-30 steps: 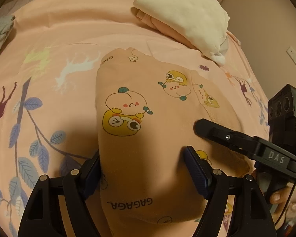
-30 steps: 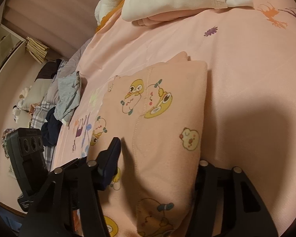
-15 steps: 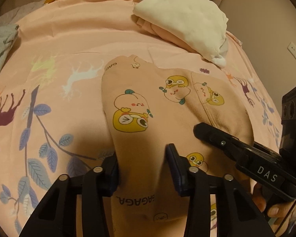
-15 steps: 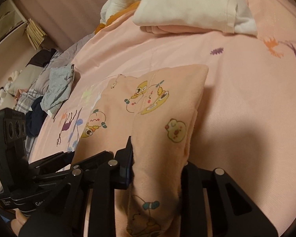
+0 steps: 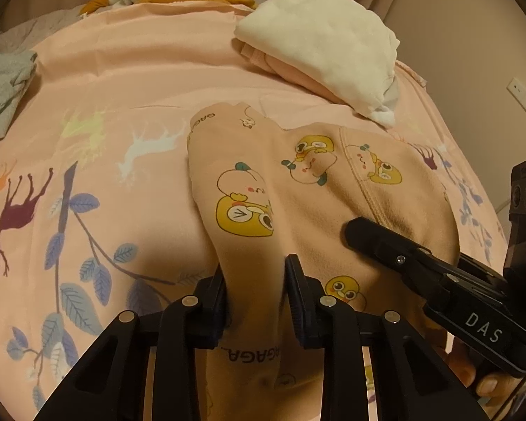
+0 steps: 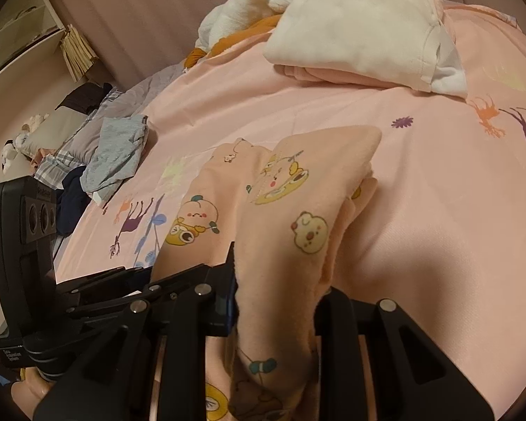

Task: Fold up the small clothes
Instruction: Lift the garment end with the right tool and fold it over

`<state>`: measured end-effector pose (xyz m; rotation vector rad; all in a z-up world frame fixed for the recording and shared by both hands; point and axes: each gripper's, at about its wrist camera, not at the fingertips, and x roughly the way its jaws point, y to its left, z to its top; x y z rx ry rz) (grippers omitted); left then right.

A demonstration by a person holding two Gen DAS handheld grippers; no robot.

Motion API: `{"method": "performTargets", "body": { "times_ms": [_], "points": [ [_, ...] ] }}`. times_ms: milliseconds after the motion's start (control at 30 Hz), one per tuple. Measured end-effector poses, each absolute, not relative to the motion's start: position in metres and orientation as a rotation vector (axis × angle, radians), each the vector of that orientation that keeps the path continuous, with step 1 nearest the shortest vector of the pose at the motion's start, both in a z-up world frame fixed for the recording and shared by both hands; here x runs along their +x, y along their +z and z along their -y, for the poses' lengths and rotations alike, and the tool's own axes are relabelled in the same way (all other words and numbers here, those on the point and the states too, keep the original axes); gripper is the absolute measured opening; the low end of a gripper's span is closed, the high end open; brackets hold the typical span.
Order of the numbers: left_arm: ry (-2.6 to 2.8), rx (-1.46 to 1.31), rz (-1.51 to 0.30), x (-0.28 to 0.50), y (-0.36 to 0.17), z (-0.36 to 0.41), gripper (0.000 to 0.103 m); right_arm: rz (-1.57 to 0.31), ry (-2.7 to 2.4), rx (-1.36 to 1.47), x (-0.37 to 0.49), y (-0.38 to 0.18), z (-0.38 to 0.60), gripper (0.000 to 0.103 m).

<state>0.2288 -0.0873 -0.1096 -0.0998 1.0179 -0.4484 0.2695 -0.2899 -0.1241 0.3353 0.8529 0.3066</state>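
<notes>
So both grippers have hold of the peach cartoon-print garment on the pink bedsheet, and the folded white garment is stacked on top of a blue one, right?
Not quite. In the right wrist view the folded white garment lies on a pink one, not blue. The rest holds: both grippers grip the peach garment on the bedsheet.

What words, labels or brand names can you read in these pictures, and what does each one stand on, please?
"DAS": white letters on the right hand-held gripper body, in the left wrist view.
"AGAGA" (upside down, start hidden) and "GAG", cut off at a fold: printed on the peach garment.
Small white label on the left hand-held gripper base: too small to read.
</notes>
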Motion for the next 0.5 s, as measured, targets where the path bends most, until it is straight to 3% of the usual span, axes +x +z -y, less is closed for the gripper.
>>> {"method": "performTargets", "body": {
  "times_ms": [500],
  "points": [
    [-0.453,-0.094,-0.982,0.217,-0.096,0.082,0.028,-0.819,0.325,0.317,0.256,-0.106,0.281,0.023]
  ]
}}
